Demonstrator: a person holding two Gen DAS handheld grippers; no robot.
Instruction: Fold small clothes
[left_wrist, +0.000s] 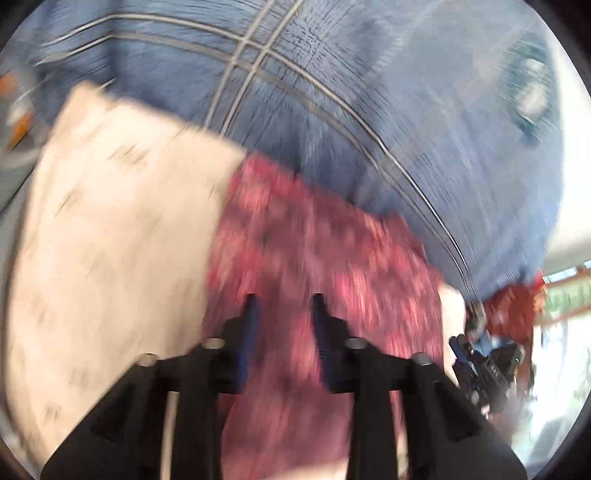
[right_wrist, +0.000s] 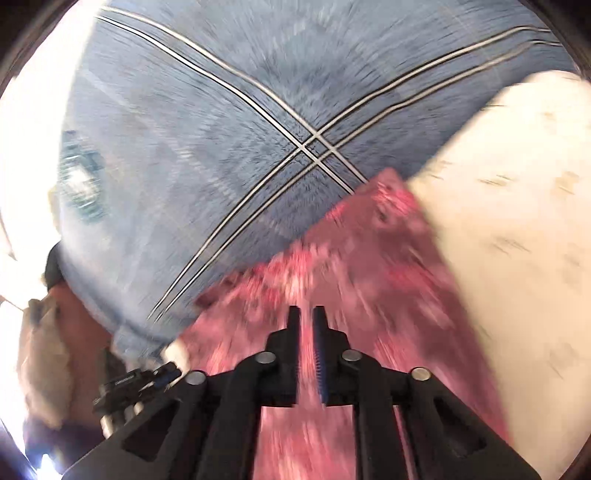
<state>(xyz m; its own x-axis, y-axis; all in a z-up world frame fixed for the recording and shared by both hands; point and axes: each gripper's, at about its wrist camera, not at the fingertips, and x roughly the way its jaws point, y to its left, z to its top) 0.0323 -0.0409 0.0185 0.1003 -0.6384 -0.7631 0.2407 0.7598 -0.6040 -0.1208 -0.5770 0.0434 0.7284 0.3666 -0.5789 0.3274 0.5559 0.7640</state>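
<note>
Both views motion-blurred. Red-pink patterned cloth lies centre-frame on blue checked fabric surface, cream speckled cloth beside it. Left gripper spread, above cloth. Right gripper nearly closed; grip unclear.

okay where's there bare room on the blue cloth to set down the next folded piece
Bare room: the blue checked cloth beyond the red patterned garment, around the crossing of white stripes and out toward the greenish patch. Crowded: nearer in, where the red garment lies under the left gripper and right gripper, with the cream garment bordering it.
</note>
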